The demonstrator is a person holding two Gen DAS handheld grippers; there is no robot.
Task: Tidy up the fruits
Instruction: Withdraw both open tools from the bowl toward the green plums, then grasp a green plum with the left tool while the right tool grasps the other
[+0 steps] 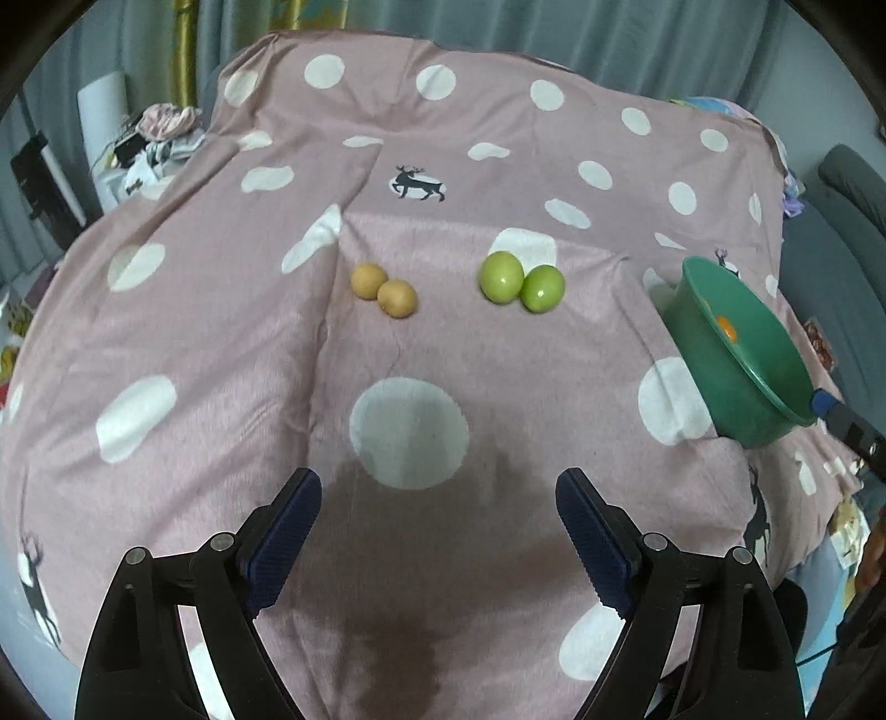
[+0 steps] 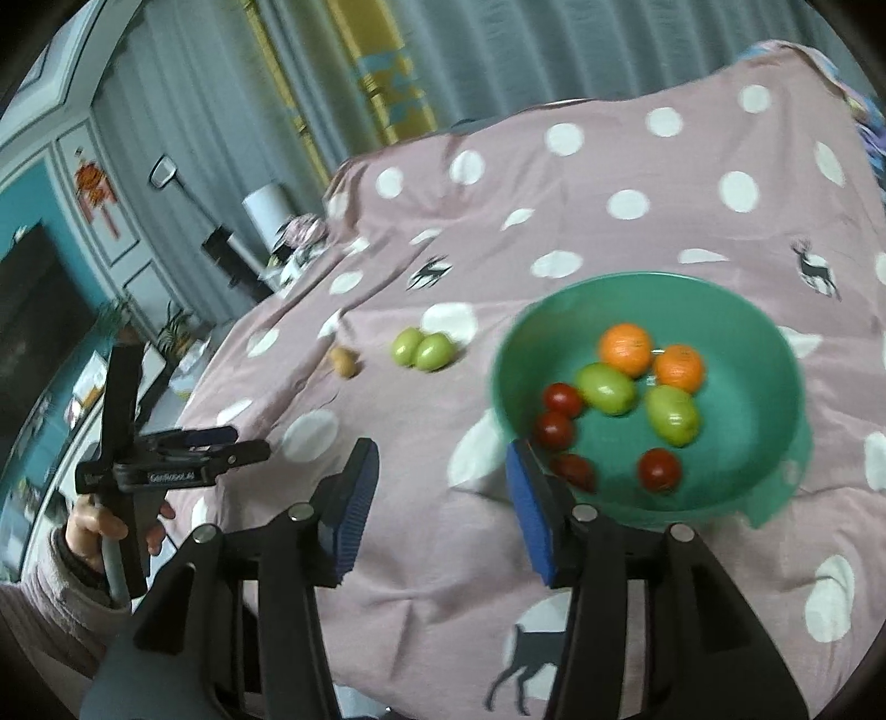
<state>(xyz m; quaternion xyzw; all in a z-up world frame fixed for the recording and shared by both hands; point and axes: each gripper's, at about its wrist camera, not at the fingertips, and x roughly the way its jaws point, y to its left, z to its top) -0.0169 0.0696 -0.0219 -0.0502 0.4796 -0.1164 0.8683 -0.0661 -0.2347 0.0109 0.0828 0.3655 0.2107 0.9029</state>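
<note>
Two brown fruits (image 1: 384,289) and two green fruits (image 1: 520,285) lie in touching pairs on the pink dotted blanket (image 1: 221,343). My left gripper (image 1: 437,479) hovers open over the blanket in front of them, with nothing between its fingers. At the right stands a green bowl (image 2: 775,332) that holds two oranges (image 2: 626,349), two green fruits (image 2: 606,387) and several red ones (image 2: 659,469). My right gripper (image 2: 443,448) is open over bare blanket. Its right finger (image 2: 531,509) is next to the bowl's near-left rim. The green pair (image 2: 423,349) and a brown fruit (image 2: 344,361) lie farther off.
The blanket falls away at its edges. Grey curtains (image 1: 609,33) hang behind it. Clutter (image 1: 160,133) and a white roll (image 1: 102,116) sit off the far left corner. A person's hand (image 2: 105,526) in a pink sleeve holds the left gripper (image 2: 221,443).
</note>
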